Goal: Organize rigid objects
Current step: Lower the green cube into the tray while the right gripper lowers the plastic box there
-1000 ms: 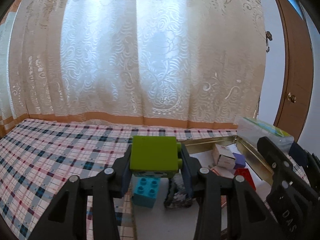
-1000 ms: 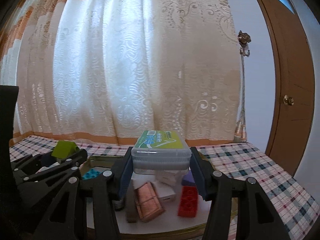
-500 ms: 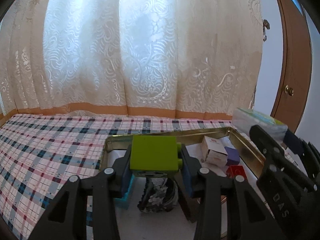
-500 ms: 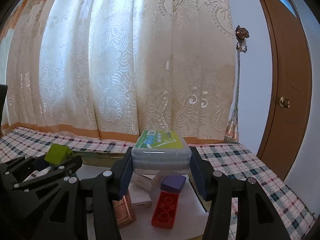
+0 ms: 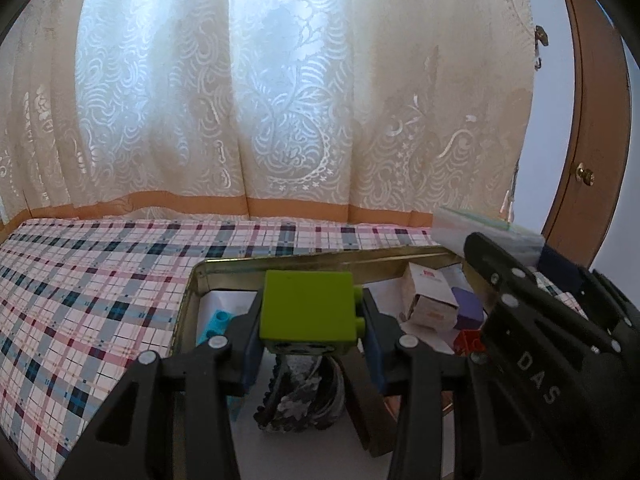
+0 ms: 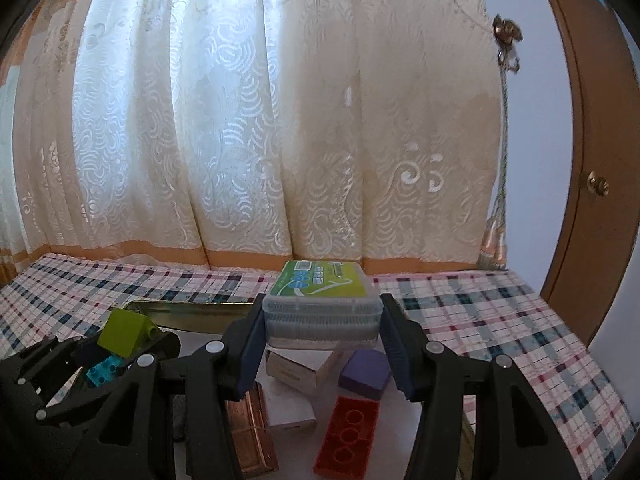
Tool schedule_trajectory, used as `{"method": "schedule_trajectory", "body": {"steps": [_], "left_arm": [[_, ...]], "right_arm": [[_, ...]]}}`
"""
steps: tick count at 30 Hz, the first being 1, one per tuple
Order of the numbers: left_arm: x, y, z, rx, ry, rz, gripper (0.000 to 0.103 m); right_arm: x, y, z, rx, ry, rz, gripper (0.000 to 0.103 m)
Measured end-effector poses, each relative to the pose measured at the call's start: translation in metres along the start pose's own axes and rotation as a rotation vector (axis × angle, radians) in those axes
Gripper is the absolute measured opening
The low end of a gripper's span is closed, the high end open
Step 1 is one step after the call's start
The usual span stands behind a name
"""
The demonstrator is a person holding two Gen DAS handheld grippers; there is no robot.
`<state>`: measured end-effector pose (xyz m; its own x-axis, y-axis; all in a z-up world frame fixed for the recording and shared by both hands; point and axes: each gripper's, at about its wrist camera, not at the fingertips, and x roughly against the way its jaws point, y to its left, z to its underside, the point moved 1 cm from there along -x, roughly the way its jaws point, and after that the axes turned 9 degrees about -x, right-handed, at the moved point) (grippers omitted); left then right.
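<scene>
My left gripper [image 5: 310,318] is shut on a lime-green toy block [image 5: 308,306], held above the gold metal tray [image 5: 224,266]. That block [image 6: 126,332] and the left gripper [image 6: 132,344] also show at the lower left of the right wrist view. My right gripper [image 6: 322,322] is shut on a clear plastic box with a green label [image 6: 320,304], held over the tray's right part. In the tray lie a cyan block [image 5: 216,320], a red flat brick [image 6: 348,440], a purple block [image 6: 366,374], small white cartons [image 6: 304,366], a copper case [image 6: 250,432] and a dark patterned bundle [image 5: 300,396].
The tray sits on a plaid tablecloth [image 5: 92,280] that stretches left and, in the right wrist view, right [image 6: 500,320]. A lace curtain [image 5: 280,100] hangs right behind the table. A brown door [image 6: 592,160] stands at the far right.
Both grippers have moved forward over the tray with their loads still gripped; the tray and its contents now sit lower and nearer in both views.
</scene>
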<state>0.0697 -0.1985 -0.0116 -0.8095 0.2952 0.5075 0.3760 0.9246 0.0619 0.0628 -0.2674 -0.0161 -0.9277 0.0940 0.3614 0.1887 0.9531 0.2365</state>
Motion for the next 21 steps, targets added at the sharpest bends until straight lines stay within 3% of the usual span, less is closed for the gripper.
{"method": "schedule_trajectory", "body": {"steps": [5,21], "left_arm": [[-0.003,-0.003,-0.002,-0.026,0.006,-0.018,0.042],[-0.018,-0.024,-0.005,-0.069,0.075,0.044,0.042]], "right_arm": [[-0.009,0.001,-0.004,-0.009,0.027,-0.018,0.056],[-0.023,-0.004,-0.007,-0.023,0.106,-0.007,0.057]]}}
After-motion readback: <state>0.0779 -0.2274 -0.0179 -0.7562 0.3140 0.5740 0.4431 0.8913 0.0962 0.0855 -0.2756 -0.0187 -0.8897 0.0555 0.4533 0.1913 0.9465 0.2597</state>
